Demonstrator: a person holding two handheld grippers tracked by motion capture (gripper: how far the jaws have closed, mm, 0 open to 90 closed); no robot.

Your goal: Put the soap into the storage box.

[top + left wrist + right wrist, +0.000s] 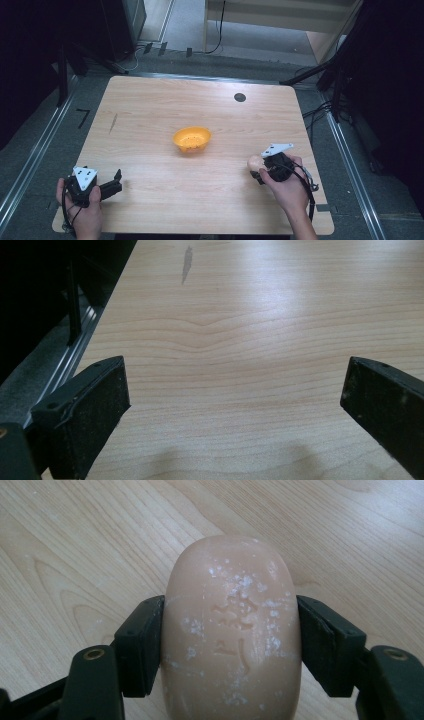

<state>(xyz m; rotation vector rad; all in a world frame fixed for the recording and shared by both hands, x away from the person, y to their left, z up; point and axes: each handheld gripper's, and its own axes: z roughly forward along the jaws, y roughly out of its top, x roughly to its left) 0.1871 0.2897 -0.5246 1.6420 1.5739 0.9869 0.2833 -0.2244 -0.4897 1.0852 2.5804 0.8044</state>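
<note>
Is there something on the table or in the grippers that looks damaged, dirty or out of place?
Only small things. The pink soap bar, clamped in the right gripper, has white flecks on its stamped face. The wooden table has a dark streak near its left edge. The orange bowl sits upright, and nothing is spilled.

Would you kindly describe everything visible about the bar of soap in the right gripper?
The soap is a pale peach, rounded oblong bar, matte, dusted with white flecks, with characters pressed into its top face. The right gripper clamps it at both long sides, with its far end jutting past the jaws above the wooden table, right of the orange bowl.
</note>
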